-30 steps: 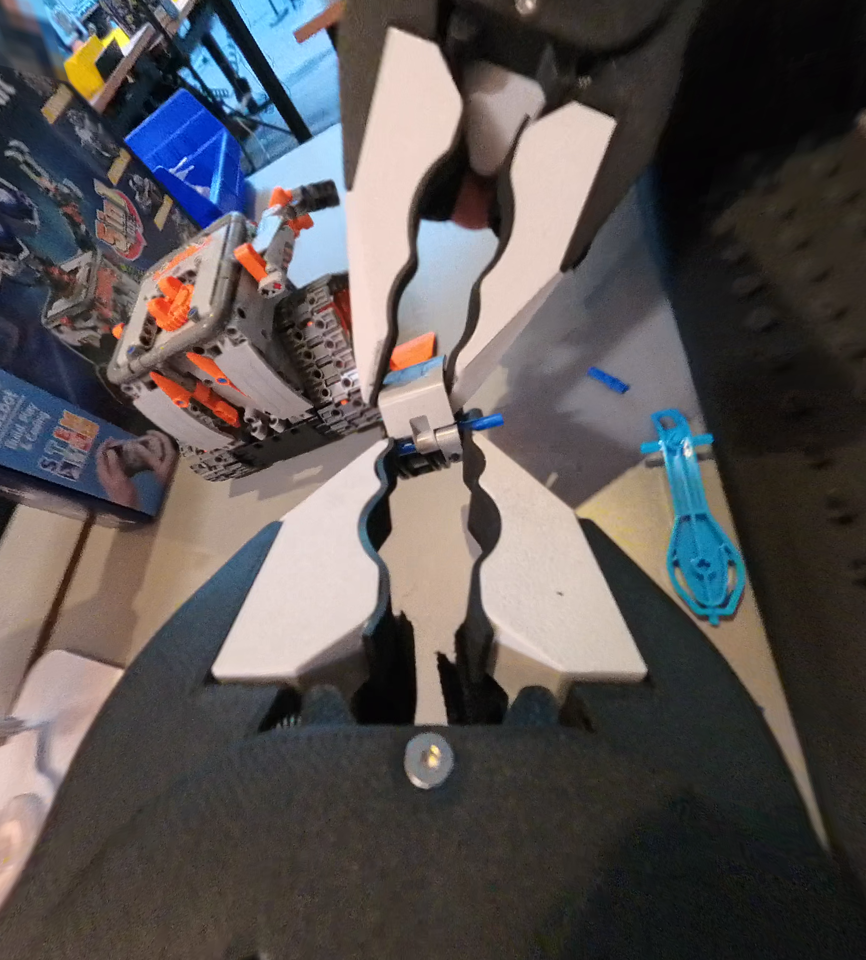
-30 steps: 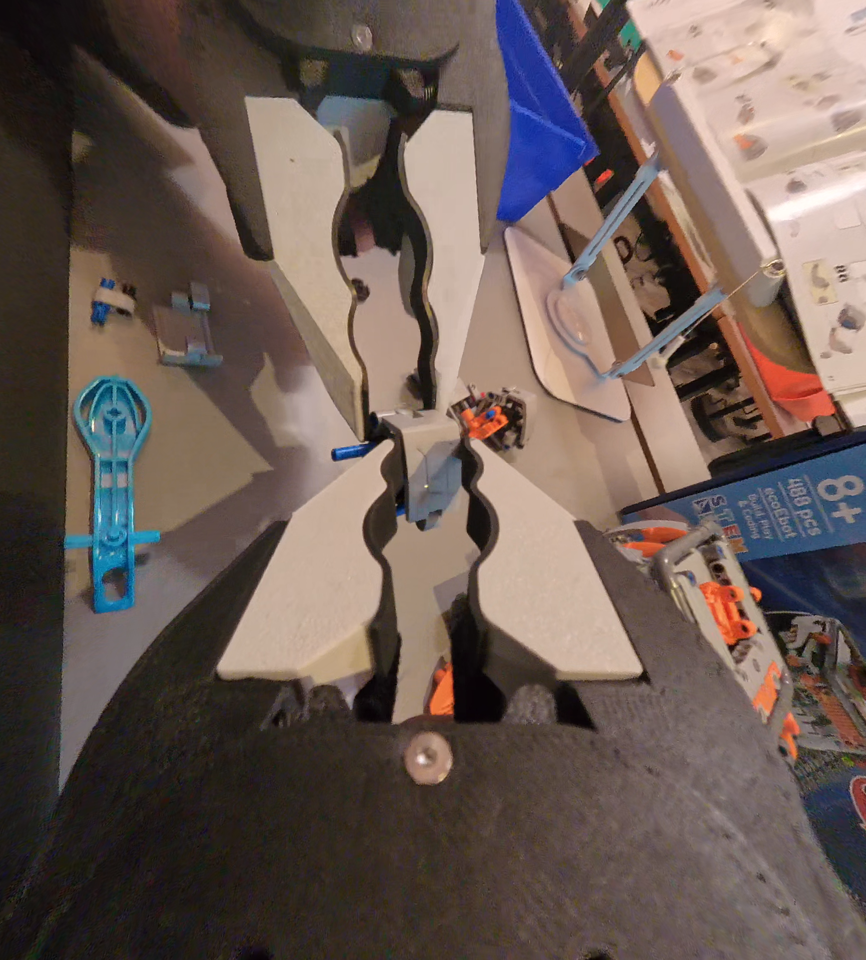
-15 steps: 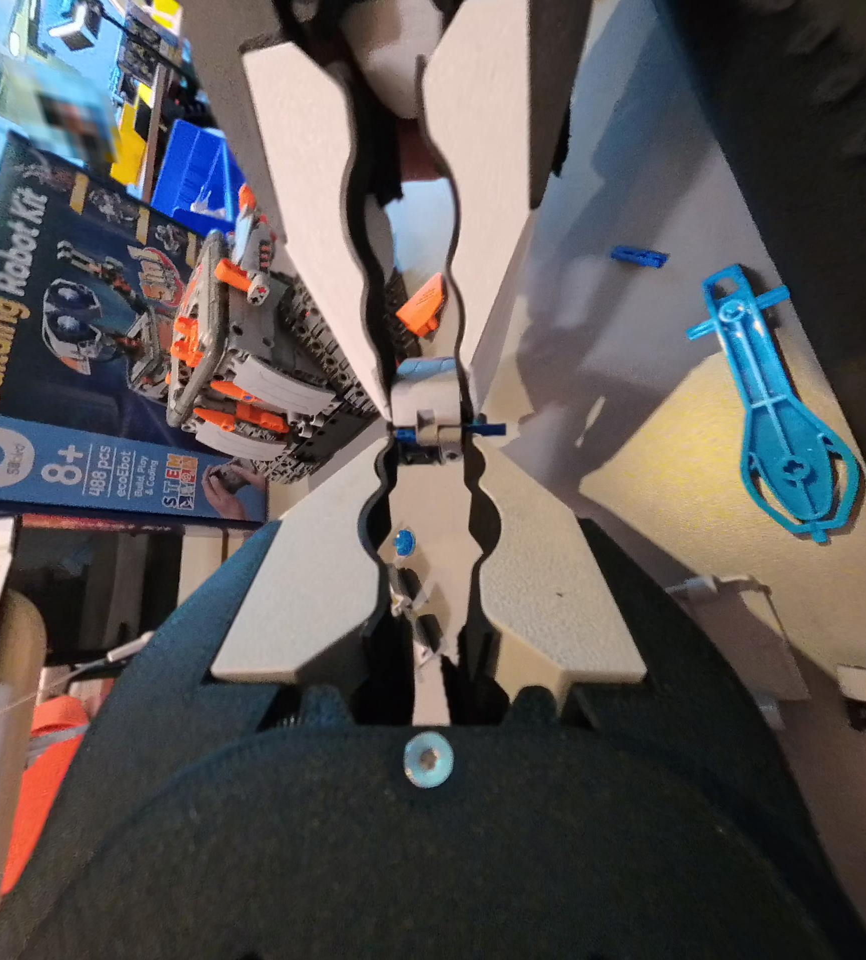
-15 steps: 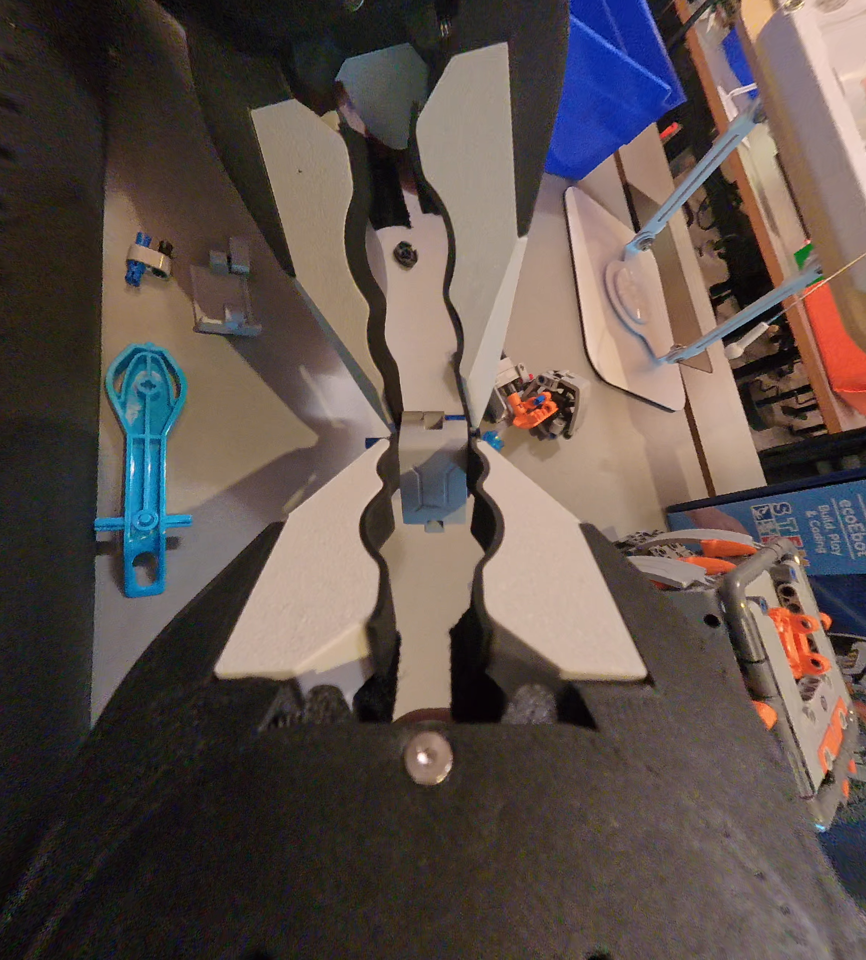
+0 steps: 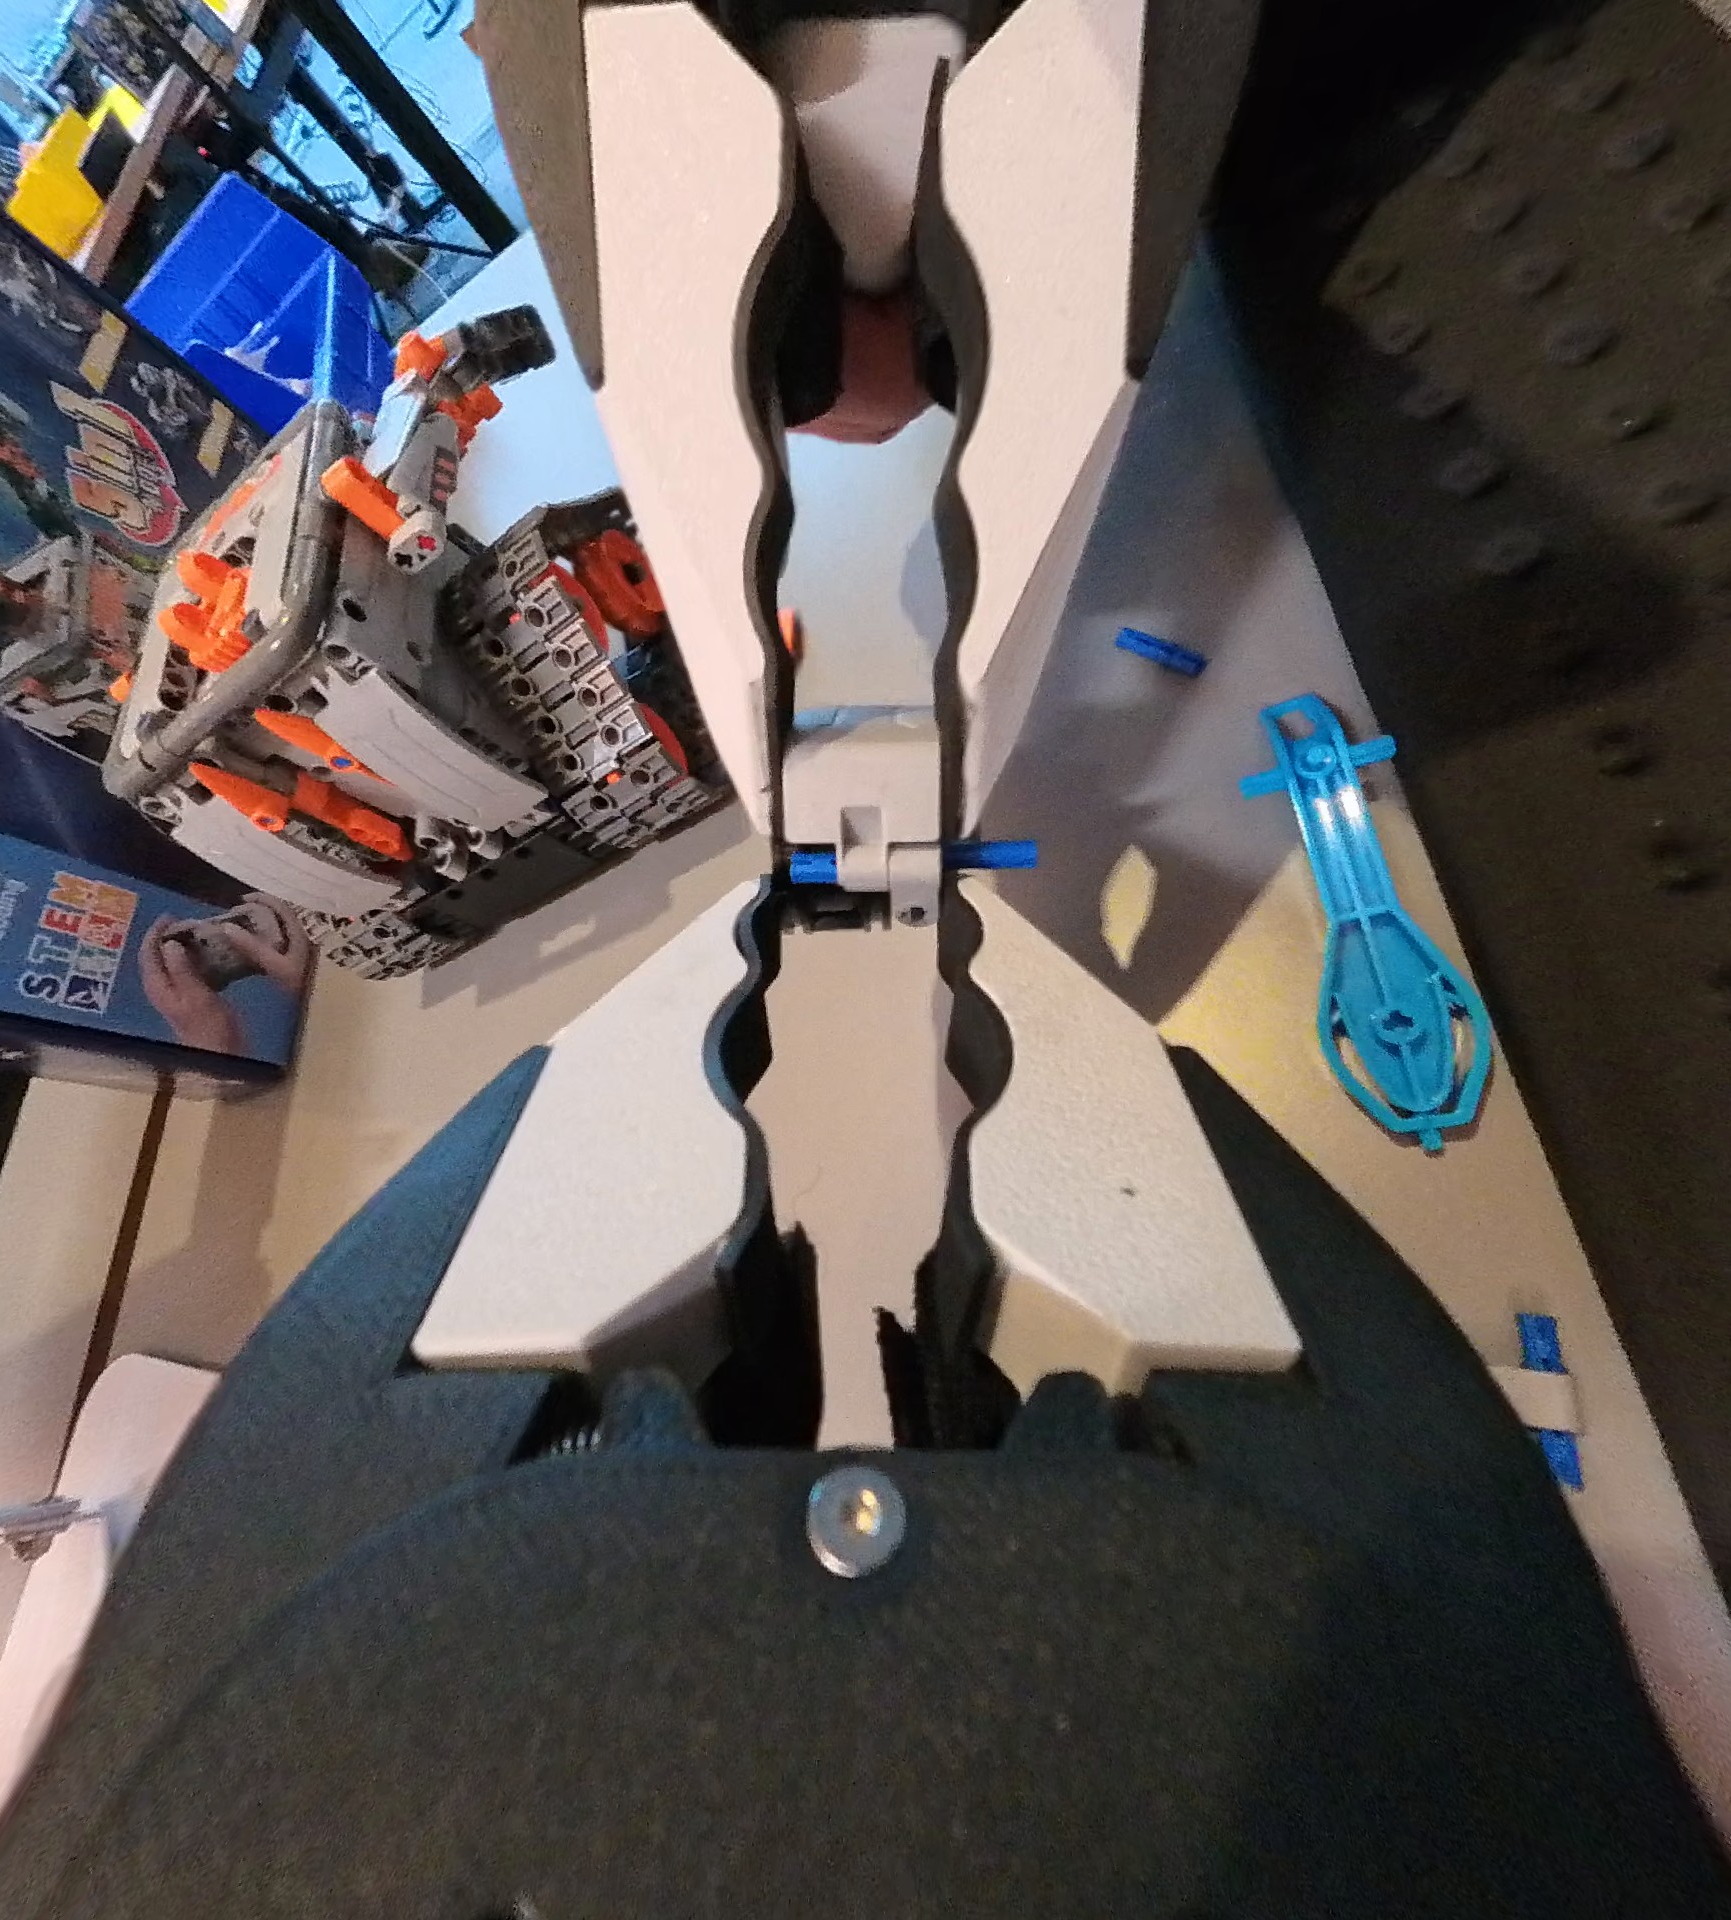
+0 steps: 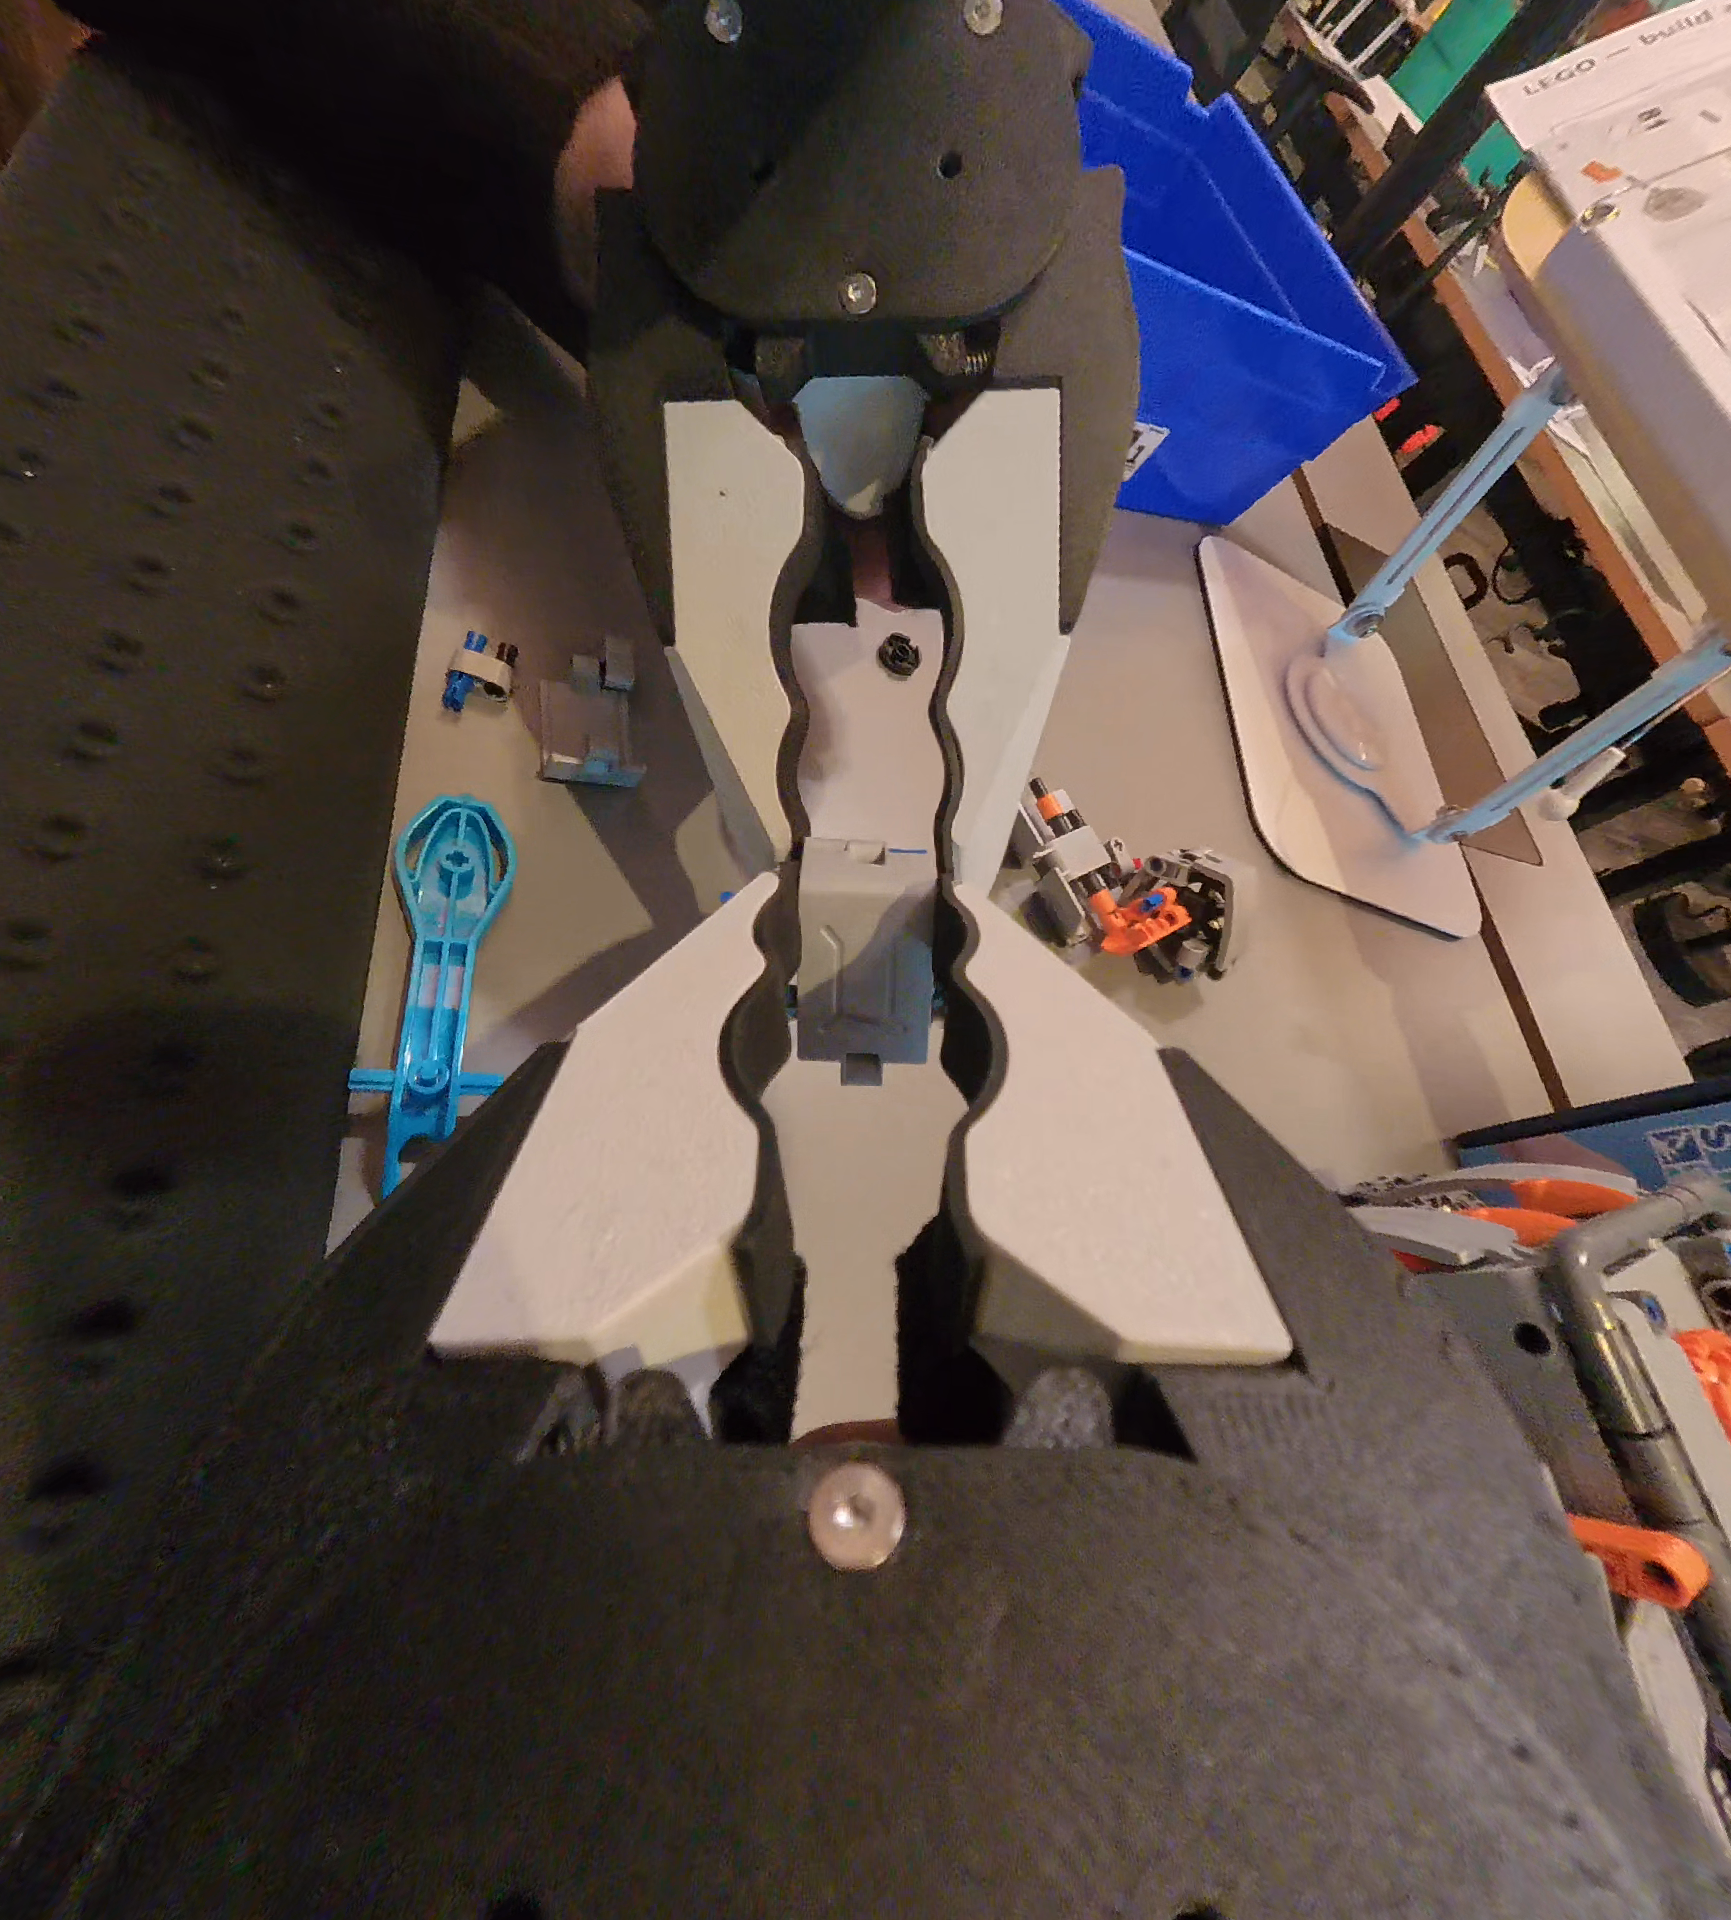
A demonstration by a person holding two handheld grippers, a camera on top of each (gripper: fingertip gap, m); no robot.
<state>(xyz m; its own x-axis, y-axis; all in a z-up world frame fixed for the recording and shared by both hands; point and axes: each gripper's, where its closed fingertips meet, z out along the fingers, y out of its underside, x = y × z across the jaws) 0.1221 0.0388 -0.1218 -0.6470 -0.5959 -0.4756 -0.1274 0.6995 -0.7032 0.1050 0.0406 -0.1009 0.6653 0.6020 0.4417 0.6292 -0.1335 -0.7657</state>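
Left hand-held gripper (image 5: pixel 856 894) and right hand-held gripper (image 6: pixel 861 935) both clamped on one grey block piece (image 6: pixel 856 971) — held above the surface (image 6: pixel 1131 1049); blue pin (image 5: pixel 991 854) protruding.

Printed writing shows on the blue kit box (image 5: pixel 92 935), the white booklet (image 6: pixel 1671 125) and a bin sticker (image 6: pixel 1141 449)

A: What is hidden near the grey brick piece (image 6: pixel 863 961)?
B: Its sides sit behind both sets of fingers (image 6: pixel 632 1164).
A: And the orange-grey model (image 6: pixel 1671 1382) to its right?
B: Cut off by the edge.
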